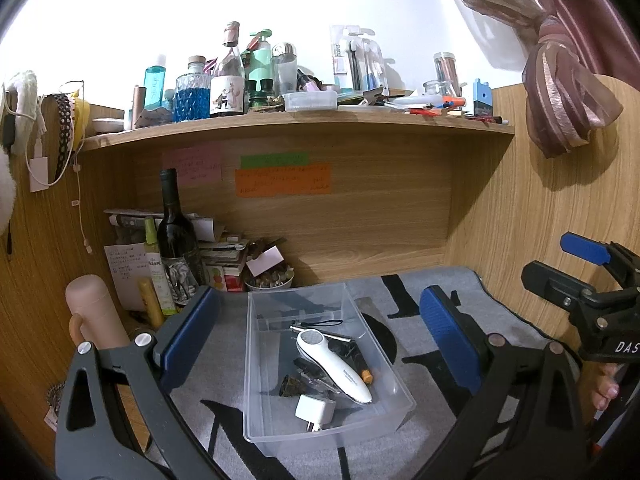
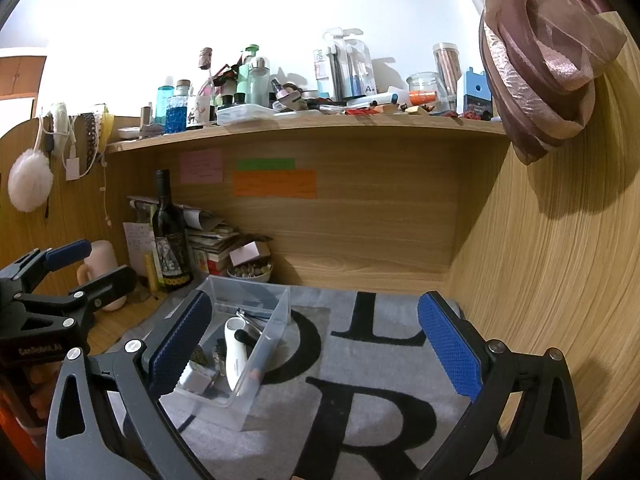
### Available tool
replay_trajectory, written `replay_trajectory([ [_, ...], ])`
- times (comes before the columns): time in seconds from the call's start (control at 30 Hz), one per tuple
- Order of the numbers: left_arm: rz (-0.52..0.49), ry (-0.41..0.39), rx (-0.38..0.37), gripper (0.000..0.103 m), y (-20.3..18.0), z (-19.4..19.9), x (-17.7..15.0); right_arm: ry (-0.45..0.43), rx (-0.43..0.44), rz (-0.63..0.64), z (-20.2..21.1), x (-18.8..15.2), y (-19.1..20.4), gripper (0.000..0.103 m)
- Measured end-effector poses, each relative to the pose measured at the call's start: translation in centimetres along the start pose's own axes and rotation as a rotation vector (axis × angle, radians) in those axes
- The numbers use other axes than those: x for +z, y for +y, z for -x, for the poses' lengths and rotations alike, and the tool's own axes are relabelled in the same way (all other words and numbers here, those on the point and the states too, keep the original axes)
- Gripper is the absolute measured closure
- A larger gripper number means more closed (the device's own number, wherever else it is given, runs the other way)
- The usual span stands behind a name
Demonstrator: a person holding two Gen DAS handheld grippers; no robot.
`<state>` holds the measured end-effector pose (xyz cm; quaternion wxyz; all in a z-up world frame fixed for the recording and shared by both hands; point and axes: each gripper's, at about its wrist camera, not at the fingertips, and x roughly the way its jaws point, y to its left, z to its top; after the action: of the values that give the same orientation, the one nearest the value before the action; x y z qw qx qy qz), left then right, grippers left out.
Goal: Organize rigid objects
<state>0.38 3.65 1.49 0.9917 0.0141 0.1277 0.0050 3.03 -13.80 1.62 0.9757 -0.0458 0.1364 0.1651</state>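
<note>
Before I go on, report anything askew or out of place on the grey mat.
Nothing looks spilled or broken. The clear bin sits slightly skewed on the grey mat, with the white handheld device lying diagonally over smaller items inside. Both grippers are open and empty.

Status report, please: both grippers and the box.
Left hand-held gripper open, empty. Right hand-held gripper open, empty. Clear box on mat, holding white device and plug. Nothing in the way.

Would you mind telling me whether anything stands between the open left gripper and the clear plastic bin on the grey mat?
Nothing visible does. The left gripper hangs open directly over the clear plastic bin, with only air between them.
</note>
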Motion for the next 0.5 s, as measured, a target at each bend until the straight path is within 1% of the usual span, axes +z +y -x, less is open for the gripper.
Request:
replay_trajectory([
  [0.5,0.014,-0.002,0.005,0.001,0.21,-0.28,-0.1,0.003,0.01,0.004,-0.15,-0.06,-0.33,0.0],
])
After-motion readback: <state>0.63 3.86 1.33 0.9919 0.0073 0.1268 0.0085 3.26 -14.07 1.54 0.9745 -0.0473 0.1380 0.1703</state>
